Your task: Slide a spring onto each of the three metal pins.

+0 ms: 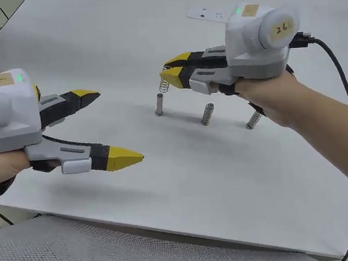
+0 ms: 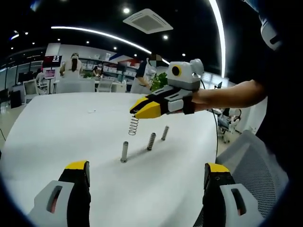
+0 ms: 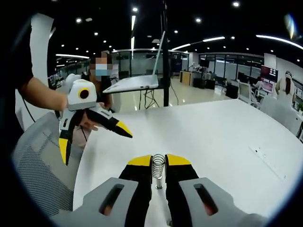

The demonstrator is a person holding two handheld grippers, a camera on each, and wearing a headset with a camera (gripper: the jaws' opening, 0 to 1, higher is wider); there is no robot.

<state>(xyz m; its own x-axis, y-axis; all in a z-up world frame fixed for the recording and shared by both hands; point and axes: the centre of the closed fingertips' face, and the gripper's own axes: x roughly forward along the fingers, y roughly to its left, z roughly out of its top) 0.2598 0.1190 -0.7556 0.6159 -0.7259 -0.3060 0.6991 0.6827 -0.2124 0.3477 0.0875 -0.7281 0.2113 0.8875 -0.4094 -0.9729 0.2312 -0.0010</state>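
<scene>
Just above a bare steel pin (image 1: 159, 104), right gripper (image 1: 171, 71) pinches a coiled wire spring (image 1: 163, 85). Left gripper (image 1: 117, 126) gapes over white tabletop (image 1: 225, 175)

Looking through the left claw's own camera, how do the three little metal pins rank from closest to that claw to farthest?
1. Bare pin, just ahead of the open left claw, slightly left.
2. Middle pin, behind it, to the right.
3. End pin, farthest back and right.
</scene>
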